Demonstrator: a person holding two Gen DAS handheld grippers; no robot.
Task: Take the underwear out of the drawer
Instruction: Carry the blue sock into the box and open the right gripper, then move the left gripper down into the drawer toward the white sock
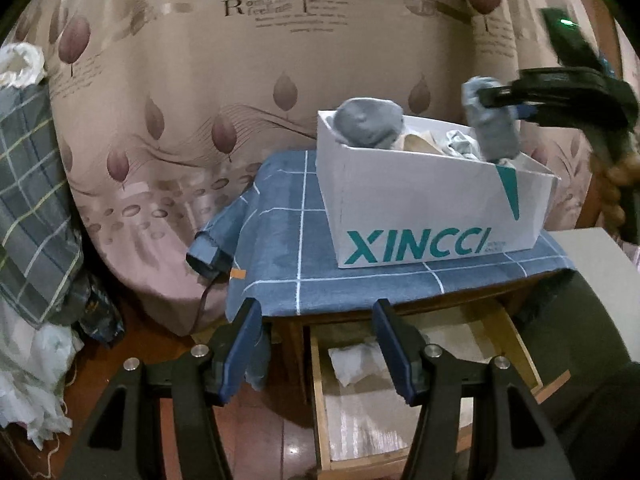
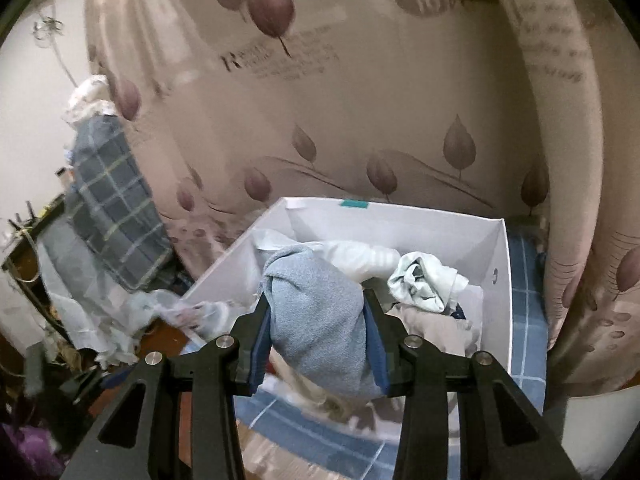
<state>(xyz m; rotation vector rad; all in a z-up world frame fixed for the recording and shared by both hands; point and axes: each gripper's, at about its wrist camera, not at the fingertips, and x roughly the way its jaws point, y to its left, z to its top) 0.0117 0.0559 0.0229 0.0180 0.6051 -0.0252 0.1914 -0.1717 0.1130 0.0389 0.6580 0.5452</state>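
Note:
My right gripper (image 2: 316, 340) is shut on a rolled light-blue piece of underwear (image 2: 320, 320) and holds it above the white XINCCI box (image 2: 500, 280). In the left wrist view the same roll (image 1: 492, 128) hangs over the box's right end (image 1: 420, 216) in the right gripper (image 1: 502, 104). A second grey-blue roll (image 1: 368, 120) sits at the box's left end. My left gripper (image 1: 316, 344) is open with nothing between its fingers, in front of the open wooden drawer (image 1: 320, 400). A crumpled white cloth (image 1: 352, 360) lies in the drawer.
The box stands on a nightstand under a blue checked cloth (image 1: 288, 240). It also holds a pale crumpled garment (image 2: 424, 280) and a beige one (image 2: 432, 328). A leaf-print bedcover (image 1: 180, 120) rises behind. Plaid bedding (image 1: 32, 200) and white cloth are piled at the left.

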